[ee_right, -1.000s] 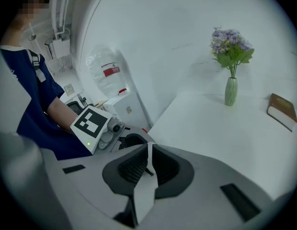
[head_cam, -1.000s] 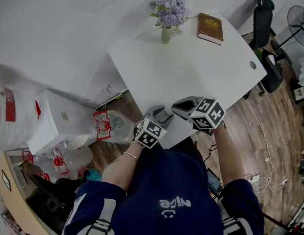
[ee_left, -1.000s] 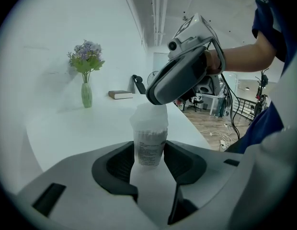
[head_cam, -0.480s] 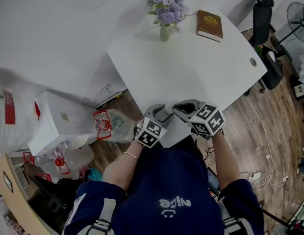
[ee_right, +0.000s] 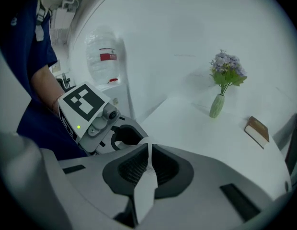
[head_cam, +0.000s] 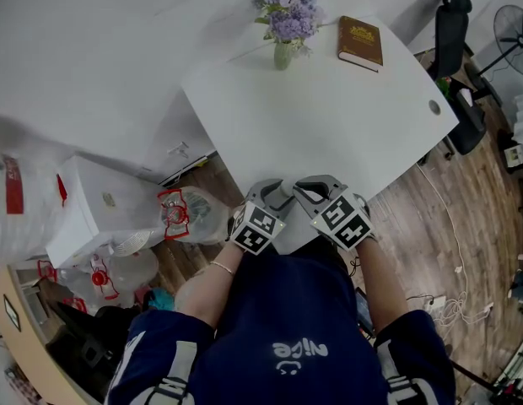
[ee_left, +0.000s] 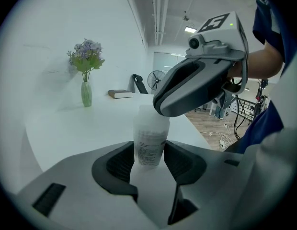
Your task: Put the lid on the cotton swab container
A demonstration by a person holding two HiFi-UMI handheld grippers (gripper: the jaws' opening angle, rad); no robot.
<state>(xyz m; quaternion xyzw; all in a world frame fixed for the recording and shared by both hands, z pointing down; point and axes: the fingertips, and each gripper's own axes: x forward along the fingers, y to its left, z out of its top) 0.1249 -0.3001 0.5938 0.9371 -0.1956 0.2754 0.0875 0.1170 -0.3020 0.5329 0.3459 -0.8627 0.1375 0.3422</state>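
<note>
Clamping swab container (ee_left: 150,137), left tool (ee_left: 151,153)

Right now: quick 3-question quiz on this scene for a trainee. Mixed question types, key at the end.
1. Multiple choice: what is the left gripper shut on? A) a mug B) the cotton swab container C) nothing
2. True or false: the vase stands upright on the white table.
3. Fill in: in the left gripper view, the ___ gripper sits just over the container's top.
Key: 1 B; 2 true; 3 the right gripper.
</note>
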